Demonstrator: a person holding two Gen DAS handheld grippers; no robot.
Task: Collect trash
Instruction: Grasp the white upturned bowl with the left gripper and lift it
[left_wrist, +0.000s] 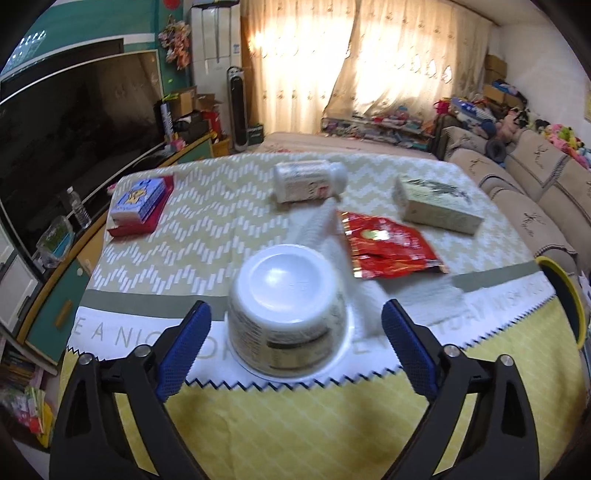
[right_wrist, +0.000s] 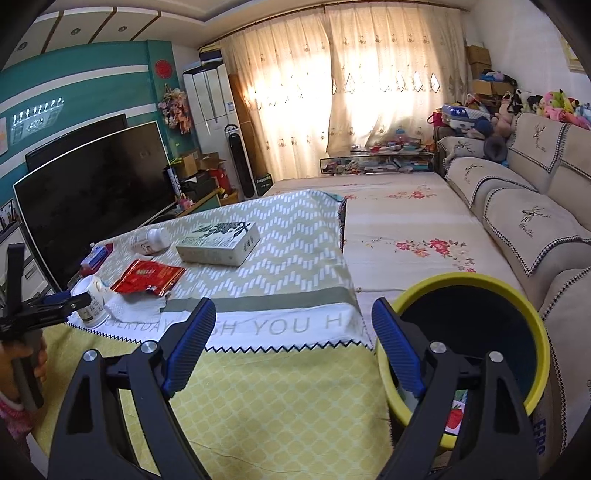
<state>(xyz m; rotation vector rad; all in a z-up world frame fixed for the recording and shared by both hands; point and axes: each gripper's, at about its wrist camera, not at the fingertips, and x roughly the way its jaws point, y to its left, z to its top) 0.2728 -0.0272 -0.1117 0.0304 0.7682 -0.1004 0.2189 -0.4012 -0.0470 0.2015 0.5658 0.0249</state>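
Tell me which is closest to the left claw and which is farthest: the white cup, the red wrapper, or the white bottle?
Going by the left wrist view, from the left claw:
1. White cup, upside down between the open fingers, nearest.
2. Red wrapper, flat on the cloth, farther back and to the right.
3. White bottle, lying on its side near the far edge, farthest.

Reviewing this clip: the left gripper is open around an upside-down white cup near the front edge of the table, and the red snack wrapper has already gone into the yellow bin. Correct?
Not quite. The red snack wrapper has not gone into the yellow bin; the left wrist view shows it lying on the tablecloth behind the cup. The rest holds: the left gripper is open around the upside-down white cup near the table's front edge.
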